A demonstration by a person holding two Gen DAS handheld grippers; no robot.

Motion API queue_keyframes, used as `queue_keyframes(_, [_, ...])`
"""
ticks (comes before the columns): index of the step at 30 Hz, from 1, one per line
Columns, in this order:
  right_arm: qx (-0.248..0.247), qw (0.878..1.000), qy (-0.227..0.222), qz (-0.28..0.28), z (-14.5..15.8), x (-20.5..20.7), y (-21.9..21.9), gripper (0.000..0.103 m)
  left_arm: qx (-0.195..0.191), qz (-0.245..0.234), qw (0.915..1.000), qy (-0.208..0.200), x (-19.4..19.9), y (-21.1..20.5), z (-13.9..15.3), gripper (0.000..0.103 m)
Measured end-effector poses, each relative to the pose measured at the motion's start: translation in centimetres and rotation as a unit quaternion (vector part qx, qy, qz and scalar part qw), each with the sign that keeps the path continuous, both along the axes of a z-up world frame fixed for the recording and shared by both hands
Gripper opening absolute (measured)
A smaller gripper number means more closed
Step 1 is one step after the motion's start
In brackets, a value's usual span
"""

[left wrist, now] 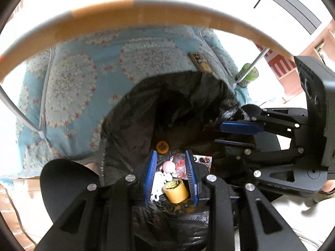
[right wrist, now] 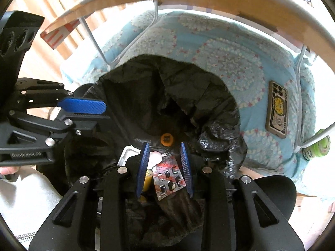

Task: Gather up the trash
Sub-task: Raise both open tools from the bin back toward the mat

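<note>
Over the mouth of the crumpled black plastic trash bag (left wrist: 134, 113), which rests against the blue floral quilted bed cover (left wrist: 69, 79), both tools point down at the pile inside. Left tool (left wrist: 170, 175): jaws partly apart, straddling the yellow roll of tape (left wrist: 175, 190) and the small pink rabbit-like figure (left wrist: 168, 166); can't tell if the pads touch either, so no confirmed hold. Right tool (right wrist: 164, 168): jaws parted about the same, a red-and-silver foil wrapper (right wrist: 168, 177) lying between them, contact also unclear. In the left view the right tool shows side-on near the bag's right rim, jaws a little apart with black film between them; a pinch on the rim looks possible but isn't certain. An orange round bottle cap (right wrist: 167, 139) sits deeper in the bag, beyond both tools. Risks, as I judge them: bag film is loose and folded, so either tool closing could snag plastic instead of trash and drag the mouth shut or tear it; the bag could slump off the bed cover and spill; the two tools are close and could knock together. A phone in a yellow-patterned case (right wrist: 277, 108) lies on the bed cover just right of the bag and a green drink can (right wrist: 317, 146) stands near the cover's right edge, either one easy to mistake for trash.
</note>
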State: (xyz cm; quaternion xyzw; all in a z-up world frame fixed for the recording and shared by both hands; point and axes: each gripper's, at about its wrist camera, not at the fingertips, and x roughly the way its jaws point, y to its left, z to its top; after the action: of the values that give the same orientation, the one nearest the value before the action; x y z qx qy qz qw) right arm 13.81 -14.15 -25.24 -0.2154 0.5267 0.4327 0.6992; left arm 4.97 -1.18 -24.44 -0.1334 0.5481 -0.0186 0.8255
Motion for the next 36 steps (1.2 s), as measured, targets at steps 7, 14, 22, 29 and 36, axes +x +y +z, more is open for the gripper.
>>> queue_keyframes(7, [0.018,1.0,-0.025,0.0,2.9,-0.4,-0.4,0.031,0.013,0.001,0.9991,-0.041,-0.8,0.3,3.8,0.027])
queue_keyframes(14, [0.052,0.997,-0.057,0.008,6.6,-0.6,-0.6,0.035,0.029,0.007,0.9946,-0.099,-1.3,0.9,8.3,0.049])
queue_keyframes(22, [0.087,0.992,-0.086,0.01,10.4,0.1,-0.5,0.036,0.045,0.006,0.9892,-0.139,-0.8,2.0,11.6,0.049])
queue_keyframes(29, [0.105,0.989,-0.108,-0.003,12.6,2.3,0.1,0.038,0.058,0.012,0.9851,-0.161,0.5,3.3,13.5,0.049])
queue_keyframes(36, [0.117,0.985,-0.123,-0.02,14.0,4.9,0.8,0.039,0.067,0.022,0.9817,-0.177,2.4,5.1,14.8,0.049])
